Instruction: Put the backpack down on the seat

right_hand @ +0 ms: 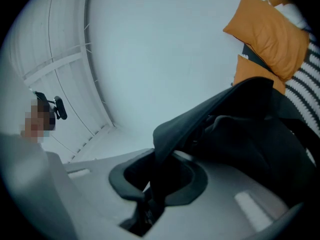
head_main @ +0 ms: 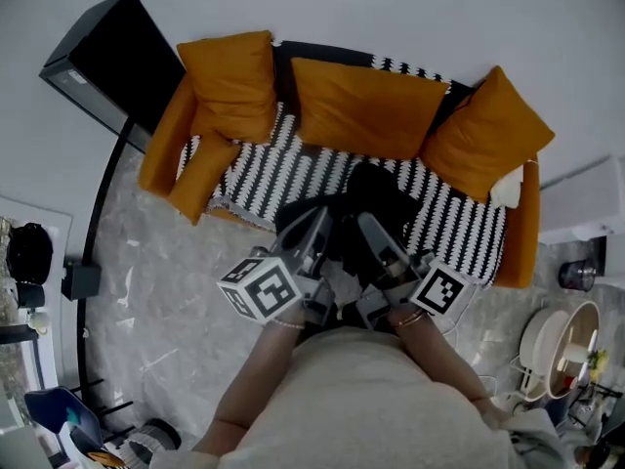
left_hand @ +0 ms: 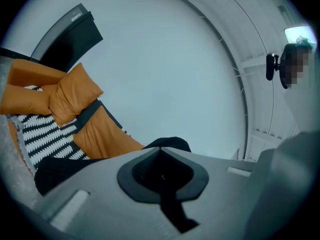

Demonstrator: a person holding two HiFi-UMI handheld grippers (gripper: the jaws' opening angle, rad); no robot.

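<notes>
A black backpack [head_main: 366, 198] is in front of me, over the front part of the sofa's black-and-white striped seat [head_main: 264, 169]. Whether it rests on the seat I cannot tell. My left gripper [head_main: 314, 247] and right gripper [head_main: 383, 254] are side by side at its near edge. In the right gripper view a black strap [right_hand: 200, 119] runs from the backpack [right_hand: 245, 139] down between the jaws of the right gripper [right_hand: 160, 169], which is shut on it. In the left gripper view the left gripper [left_hand: 161, 151] is closed with a thin black strap [left_hand: 175, 211] in its slot, and the backpack [left_hand: 57, 171] shows dark below left.
Three orange cushions [head_main: 229, 81] [head_main: 361, 106] [head_main: 488, 130] lean on the sofa back. A black flat screen [head_main: 117, 57] stands at the far left. A rack with plates [head_main: 557, 345] is at the right, and clutter [head_main: 29, 257] sits on the floor at the left.
</notes>
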